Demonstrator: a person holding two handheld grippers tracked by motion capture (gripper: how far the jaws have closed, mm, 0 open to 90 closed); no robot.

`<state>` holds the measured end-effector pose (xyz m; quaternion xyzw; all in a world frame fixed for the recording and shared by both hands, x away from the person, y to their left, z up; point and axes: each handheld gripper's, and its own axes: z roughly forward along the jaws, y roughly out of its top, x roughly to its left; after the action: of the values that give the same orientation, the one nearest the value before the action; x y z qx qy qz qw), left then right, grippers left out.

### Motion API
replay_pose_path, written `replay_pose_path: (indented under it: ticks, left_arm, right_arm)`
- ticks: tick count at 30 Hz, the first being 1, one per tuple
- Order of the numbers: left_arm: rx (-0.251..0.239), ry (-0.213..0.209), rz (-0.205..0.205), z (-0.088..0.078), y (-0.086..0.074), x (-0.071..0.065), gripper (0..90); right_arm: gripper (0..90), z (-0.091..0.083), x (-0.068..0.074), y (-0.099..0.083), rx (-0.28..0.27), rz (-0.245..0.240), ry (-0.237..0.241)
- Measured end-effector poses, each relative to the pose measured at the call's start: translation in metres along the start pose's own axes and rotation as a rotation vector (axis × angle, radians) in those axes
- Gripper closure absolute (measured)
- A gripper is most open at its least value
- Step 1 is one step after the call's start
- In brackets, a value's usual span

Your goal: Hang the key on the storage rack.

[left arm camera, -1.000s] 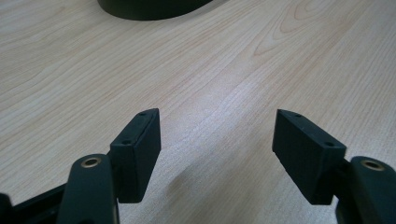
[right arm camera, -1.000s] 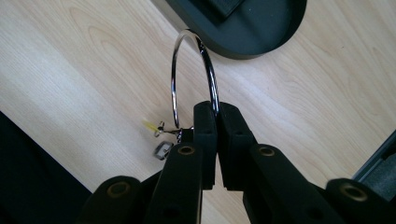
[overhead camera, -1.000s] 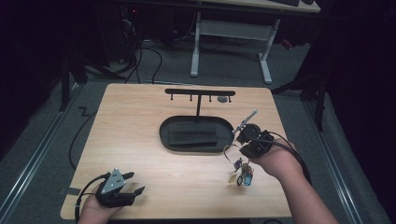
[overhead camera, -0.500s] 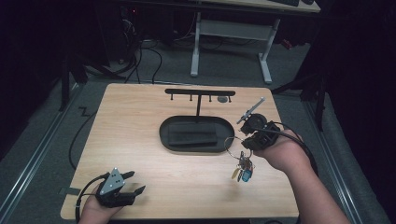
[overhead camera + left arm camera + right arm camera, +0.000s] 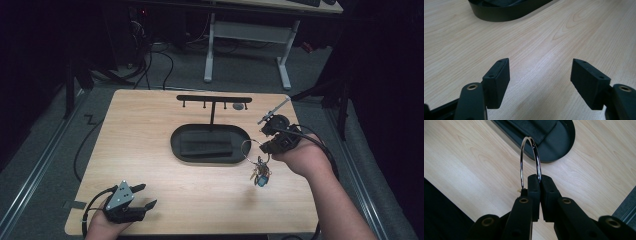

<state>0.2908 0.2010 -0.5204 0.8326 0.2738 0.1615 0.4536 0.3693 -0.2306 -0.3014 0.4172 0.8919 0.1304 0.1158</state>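
My left claw (image 5: 145,196) rests low on the counter (image 5: 150,125), in front of the tray (image 5: 176,142) and off to its left, its jaws standing wide with nothing between them. The tray holds a dark flat pad (image 5: 206,146), and behind it rises the hook rack (image 5: 214,99), with nothing hanging from its pegs but one small dark piece under the bar's right end. My right claw (image 5: 266,145) sits just past the tray's right end, clamped tight on the key ring (image 5: 530,157); the keys (image 5: 261,174) dangle below it, off the counter. The rack lies beyond and left of that claw, so I judge the ring must travel that way to a peg, and the right hand is far nearer.
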Motion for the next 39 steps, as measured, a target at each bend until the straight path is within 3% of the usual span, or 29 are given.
replay_pose_path:
  ticks: [10,25,31,39]
  left_arm:
    - [-0.001,-0.003,-0.004,0.0,0.0,0.002,32.1]
    - [0.005,0.022,0.005,-0.007,-0.003,-0.001,32.0]
    - [0.013,0.022,0.004,-0.008,-0.006,0.0,32.1]
    - [0.016,0.022,0.013,-0.009,-0.006,0.0,31.9]
  right_arm:
    - [87.2,0.006,-0.011,0.007,0.006,0.017,-0.002]
    - [87.2,0.024,-0.023,0.054,-0.04,0.027,-0.032]
    - [87.2,0.032,-0.034,0.069,-0.053,0.033,-0.06]
    - [87.3,0.039,-0.053,0.082,-0.077,0.08,-0.074]
